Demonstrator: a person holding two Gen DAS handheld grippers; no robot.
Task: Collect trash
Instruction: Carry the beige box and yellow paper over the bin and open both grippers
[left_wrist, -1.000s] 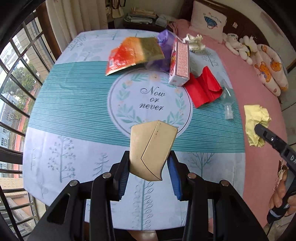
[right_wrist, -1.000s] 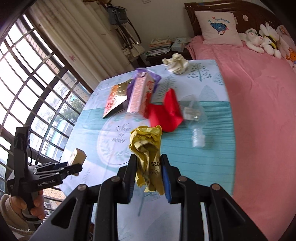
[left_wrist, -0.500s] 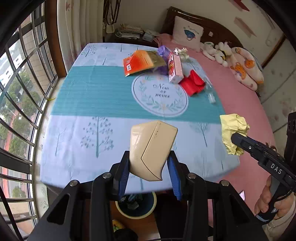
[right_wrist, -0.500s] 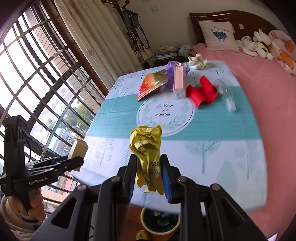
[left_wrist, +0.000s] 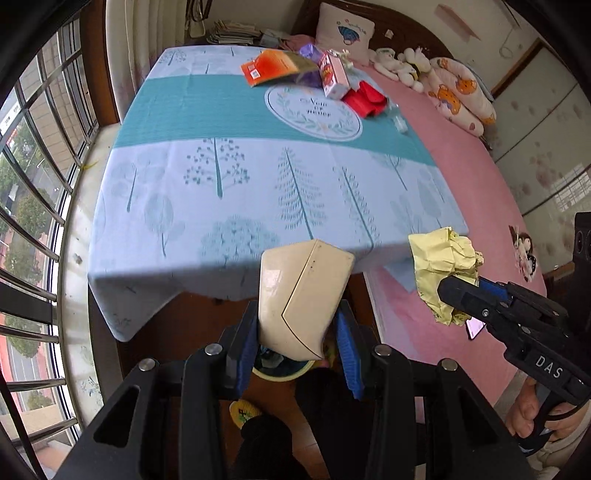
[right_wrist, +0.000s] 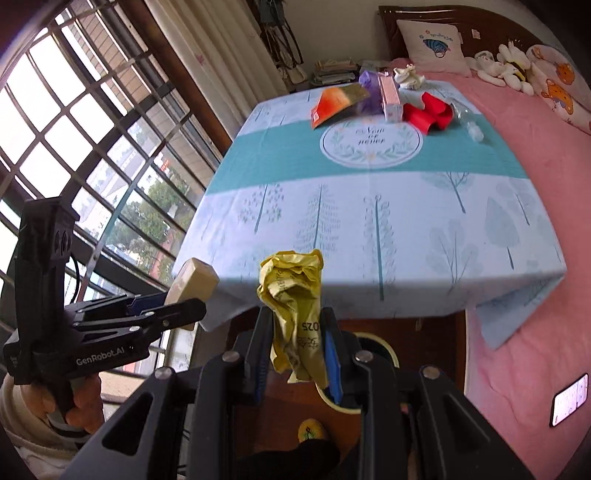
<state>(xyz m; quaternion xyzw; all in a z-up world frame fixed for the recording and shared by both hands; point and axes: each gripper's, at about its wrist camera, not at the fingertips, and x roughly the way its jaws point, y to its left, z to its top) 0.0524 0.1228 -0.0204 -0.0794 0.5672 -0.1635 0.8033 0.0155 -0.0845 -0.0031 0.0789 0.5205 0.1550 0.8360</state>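
l jaws (left_wrist: 301, 354) pinching 1 cream box (left_wrist: 301, 301), r jaws (right_wrist: 297, 354) pinching 1 yellow wrapper (right_wrist: 293, 317)

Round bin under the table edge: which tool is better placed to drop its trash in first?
Probably left. Its tool holds the cream carton directly over the round bin; the crumpled yellow wrapper hangs beside it.

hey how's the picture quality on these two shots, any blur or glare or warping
Left wrist view: fisheye bends the window bars; held cream box sharp, with a small glare patch. Right wrist view: window panes blown out white; far red wrapper soft; yellow wrapper crisp.
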